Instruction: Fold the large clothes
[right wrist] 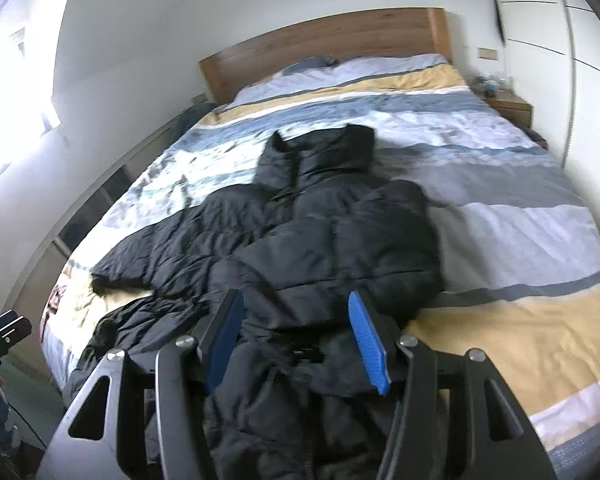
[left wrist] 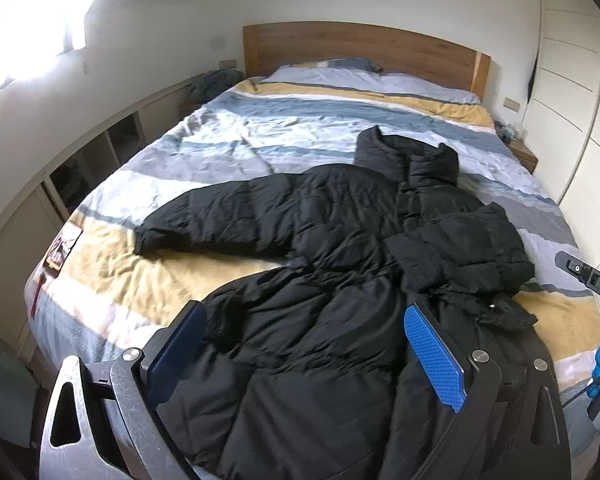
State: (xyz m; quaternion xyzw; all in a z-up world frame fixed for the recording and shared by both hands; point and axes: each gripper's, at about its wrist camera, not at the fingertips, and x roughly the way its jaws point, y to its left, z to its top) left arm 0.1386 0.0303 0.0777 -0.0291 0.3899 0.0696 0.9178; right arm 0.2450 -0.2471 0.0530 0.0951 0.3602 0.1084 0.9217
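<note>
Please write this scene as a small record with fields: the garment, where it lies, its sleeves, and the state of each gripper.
garment: black puffer coat
place: spread on the bed, collar toward the headboard
sleeve at picture left: stretched out flat
sleeve at picture right: folded in over the body
left gripper: open, nothing between the pads
right gripper: open, holds nothing
fold: begun, not finished

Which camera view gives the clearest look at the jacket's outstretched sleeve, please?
The left wrist view: the outstretched sleeve lies sharp and whole, cuff included. The right wrist view shows it too, but smaller and blurred.
</note>
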